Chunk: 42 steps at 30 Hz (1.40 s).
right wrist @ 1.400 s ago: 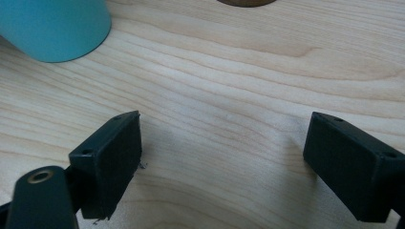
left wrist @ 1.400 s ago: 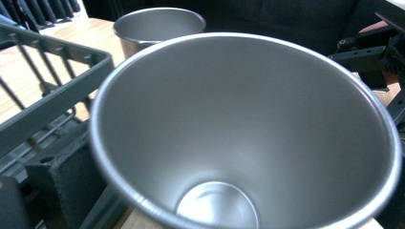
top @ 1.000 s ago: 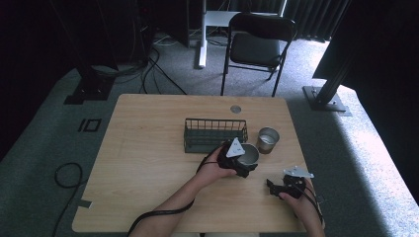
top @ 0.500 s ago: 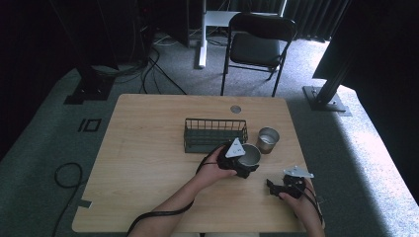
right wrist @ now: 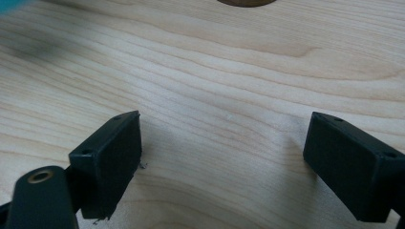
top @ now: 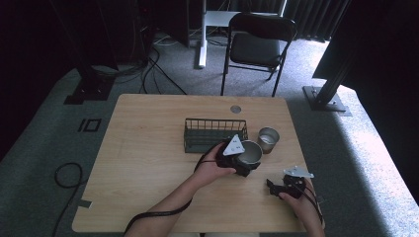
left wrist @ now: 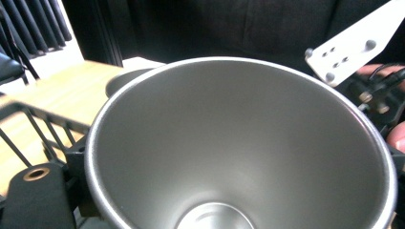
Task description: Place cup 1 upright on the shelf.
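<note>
Comparing with a second ago, nothing is seen to have shifted, so no step looks finished. The rack [top: 209,133] stands left; just beside it a cup [top: 251,152] is clamped by the left gripper [top: 239,160] (mouth toward its camera). Rightward, past a second cup [top: 268,139], the right gripper [top: 276,187] is held wide over bare table [top: 148,148] near the front edge.

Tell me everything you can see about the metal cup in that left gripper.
The cup looks like brushed steel, plain and handleless, with a wide rolled rim tapering to a small flat bottom. It is empty inside. The left gripper is at its near side, apparently clamped on the wall. It sits just in front of the wire basket, near a smaller cup; whether it touches the table is unclear.
</note>
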Motion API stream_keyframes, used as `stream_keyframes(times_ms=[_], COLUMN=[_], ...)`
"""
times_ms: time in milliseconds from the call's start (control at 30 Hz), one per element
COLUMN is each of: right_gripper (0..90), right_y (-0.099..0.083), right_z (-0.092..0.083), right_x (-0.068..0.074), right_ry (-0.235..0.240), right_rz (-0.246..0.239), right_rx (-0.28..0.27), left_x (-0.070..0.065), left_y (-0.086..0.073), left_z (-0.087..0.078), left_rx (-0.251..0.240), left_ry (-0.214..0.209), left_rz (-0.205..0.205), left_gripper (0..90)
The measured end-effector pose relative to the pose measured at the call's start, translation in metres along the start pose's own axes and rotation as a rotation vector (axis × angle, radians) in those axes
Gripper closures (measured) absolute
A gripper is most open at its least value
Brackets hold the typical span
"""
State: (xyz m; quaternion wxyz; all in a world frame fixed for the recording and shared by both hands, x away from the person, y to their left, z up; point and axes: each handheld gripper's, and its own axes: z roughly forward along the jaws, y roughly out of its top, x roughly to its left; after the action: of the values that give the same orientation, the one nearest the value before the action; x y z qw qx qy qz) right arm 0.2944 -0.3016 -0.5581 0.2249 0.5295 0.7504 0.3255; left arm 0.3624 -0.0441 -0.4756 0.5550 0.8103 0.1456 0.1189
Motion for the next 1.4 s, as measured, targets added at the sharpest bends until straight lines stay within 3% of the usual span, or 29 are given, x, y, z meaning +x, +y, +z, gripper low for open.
stream_keyframes(times_ms=[667, 867, 1000, 1233, 1267, 1400], right_gripper=[12.4, 12.4, 12.4, 12.4, 12.4, 12.4], right_y=[0.000, 0.000, 0.000, 0.000, 0.000, 0.000], right_z=[0.000, 0.000, 0.000, 0.000, 0.000, 0.000], right_x=[0.000, 0.000, 0.000, 0.000, 0.000, 0.000], right_ry=[0.000, 0.000, 0.000, 0.000, 0.000, -0.001], right_rz=[0.002, 0.002, 0.001, 0.001, 0.001, 0.001], right_rx=[0.000, 0.000, 0.000, 0.000, 0.000, 0.000], left_x=[0.014, 0.025, 0.031, 0.044, 0.044, 0.057], left_y=[0.024, 0.031, 0.034, 0.039, 0.039, 0.038], left_z=[-0.033, -0.047, -0.056, -0.070, -0.070, -0.080], left_rx=[-0.048, -0.057, -0.089, -0.103, -0.103, -0.117], left_ry=[0.037, 0.087, 0.127, 0.234, 0.234, 0.321], left_rz=[-0.020, -0.025, -0.037, -0.041, -0.041, -0.059], left_gripper=[13.5, 13.5, 13.5, 13.5, 13.5, 13.5])
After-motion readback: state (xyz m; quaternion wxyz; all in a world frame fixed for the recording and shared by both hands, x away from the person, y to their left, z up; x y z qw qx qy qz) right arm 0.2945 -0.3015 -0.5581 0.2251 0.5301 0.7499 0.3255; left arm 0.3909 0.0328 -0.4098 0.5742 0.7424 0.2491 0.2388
